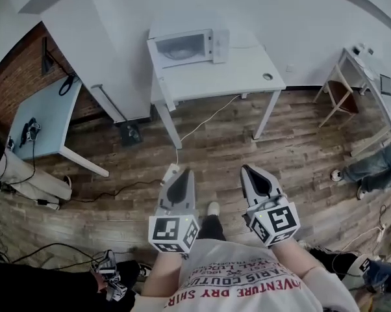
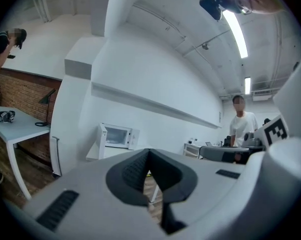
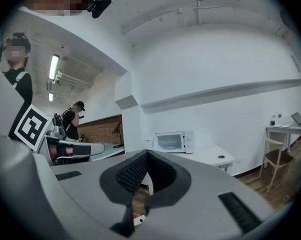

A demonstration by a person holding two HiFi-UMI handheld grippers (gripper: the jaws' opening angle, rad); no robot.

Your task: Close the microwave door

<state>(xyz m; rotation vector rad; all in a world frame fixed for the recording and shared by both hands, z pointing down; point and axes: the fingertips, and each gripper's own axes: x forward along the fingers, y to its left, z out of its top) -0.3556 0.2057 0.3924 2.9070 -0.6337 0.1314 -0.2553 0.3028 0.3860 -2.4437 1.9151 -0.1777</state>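
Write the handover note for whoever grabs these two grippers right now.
Left gripper: jaws together, holding nothing, held low in front of the body.
Right gripper: the same, jaws together and empty.
The white box-shaped microwave sits on the white rectangular table across the brown wooden floor, well out of reach of both grippers. In the left gripper view its door looks swung out on its left side.
Done: nothing; neither gripper touches the door.
Left: walk to the table and push the door shut with a gripper.
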